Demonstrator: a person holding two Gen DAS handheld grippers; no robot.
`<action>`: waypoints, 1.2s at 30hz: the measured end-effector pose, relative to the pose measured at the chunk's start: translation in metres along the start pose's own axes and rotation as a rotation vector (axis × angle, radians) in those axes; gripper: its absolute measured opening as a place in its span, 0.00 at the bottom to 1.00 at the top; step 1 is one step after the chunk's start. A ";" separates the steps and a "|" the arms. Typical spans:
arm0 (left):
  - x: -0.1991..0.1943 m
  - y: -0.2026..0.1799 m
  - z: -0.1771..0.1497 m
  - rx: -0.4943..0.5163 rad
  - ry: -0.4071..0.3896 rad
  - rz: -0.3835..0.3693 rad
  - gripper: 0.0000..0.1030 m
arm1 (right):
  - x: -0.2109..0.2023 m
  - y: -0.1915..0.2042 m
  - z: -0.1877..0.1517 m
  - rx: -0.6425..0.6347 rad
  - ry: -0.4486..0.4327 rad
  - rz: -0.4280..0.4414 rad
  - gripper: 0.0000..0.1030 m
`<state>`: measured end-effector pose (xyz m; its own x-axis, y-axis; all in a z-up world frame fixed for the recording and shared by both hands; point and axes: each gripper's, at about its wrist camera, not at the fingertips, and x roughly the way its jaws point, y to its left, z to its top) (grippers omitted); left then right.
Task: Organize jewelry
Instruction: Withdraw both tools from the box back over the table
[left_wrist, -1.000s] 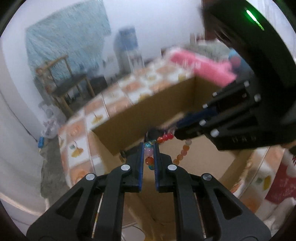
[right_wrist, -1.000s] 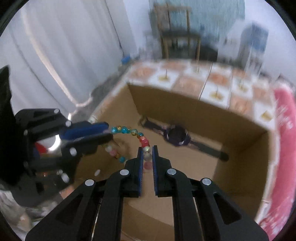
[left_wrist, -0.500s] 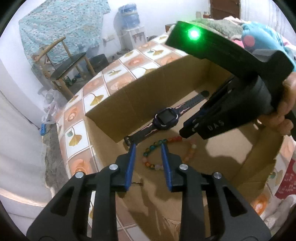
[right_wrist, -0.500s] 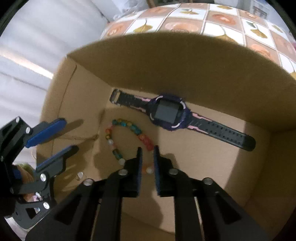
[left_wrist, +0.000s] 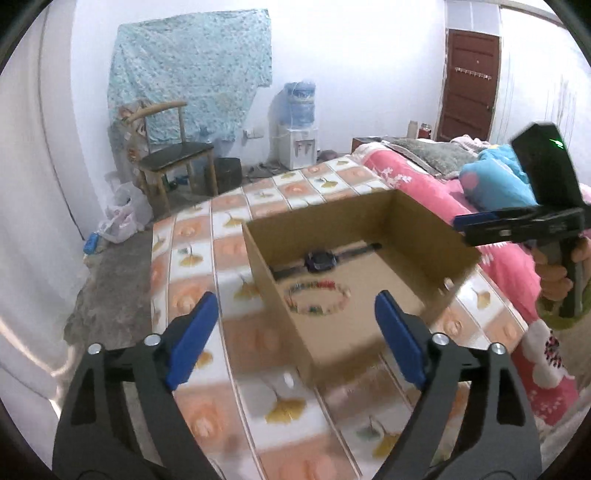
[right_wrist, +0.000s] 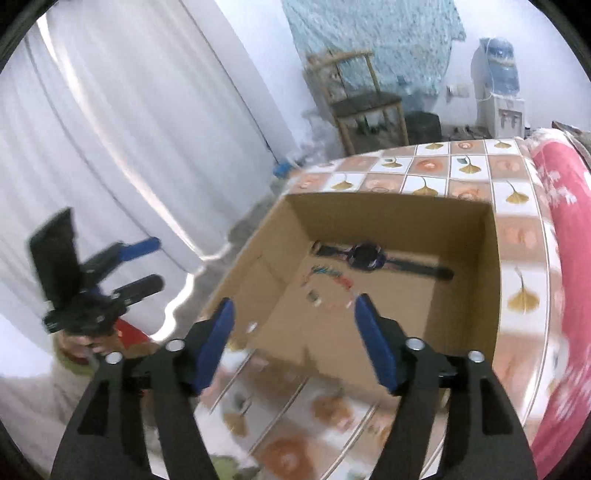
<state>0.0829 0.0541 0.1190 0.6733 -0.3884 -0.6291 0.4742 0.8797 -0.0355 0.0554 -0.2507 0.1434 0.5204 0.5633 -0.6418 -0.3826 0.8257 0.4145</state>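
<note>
Tiled tabletop (left_wrist: 229, 221) in a bedroom, chair (left_wrist: 173, 155) at 11 o'clock.
Beaded bracelet (left_wrist: 317, 297) and watch (left_wrist: 320, 259) lie in the cardboard box (left_wrist: 424, 236); left gripper (left_wrist: 295, 332) and right gripper (right_wrist: 293, 339), closed a second ago, now spread wide and empty, pulled back.

The black plastic left gripper (left_wrist: 295, 334) has two angular arms with cut-out slots, silver round screws at the joints and blue pads (left_wrist: 192, 339). The matching black right gripper (right_wrist: 293, 338) carries a green light; bare-skinned fingers (left_wrist: 552, 275) emerge from an olive-green cuff.
</note>
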 end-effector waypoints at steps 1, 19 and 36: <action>-0.001 -0.002 -0.009 -0.010 0.008 0.000 0.83 | -0.003 0.000 -0.010 0.005 -0.006 -0.006 0.70; 0.108 -0.044 -0.129 -0.127 0.265 0.104 0.89 | 0.086 0.004 -0.156 0.047 0.203 -0.510 0.78; 0.112 -0.050 -0.132 -0.074 0.240 0.110 0.93 | 0.091 -0.008 -0.156 0.047 0.163 -0.538 0.94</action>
<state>0.0600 0.0031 -0.0523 0.5604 -0.2213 -0.7981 0.3570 0.9341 -0.0084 -0.0137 -0.2111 -0.0189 0.5064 0.0535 -0.8607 -0.0598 0.9979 0.0269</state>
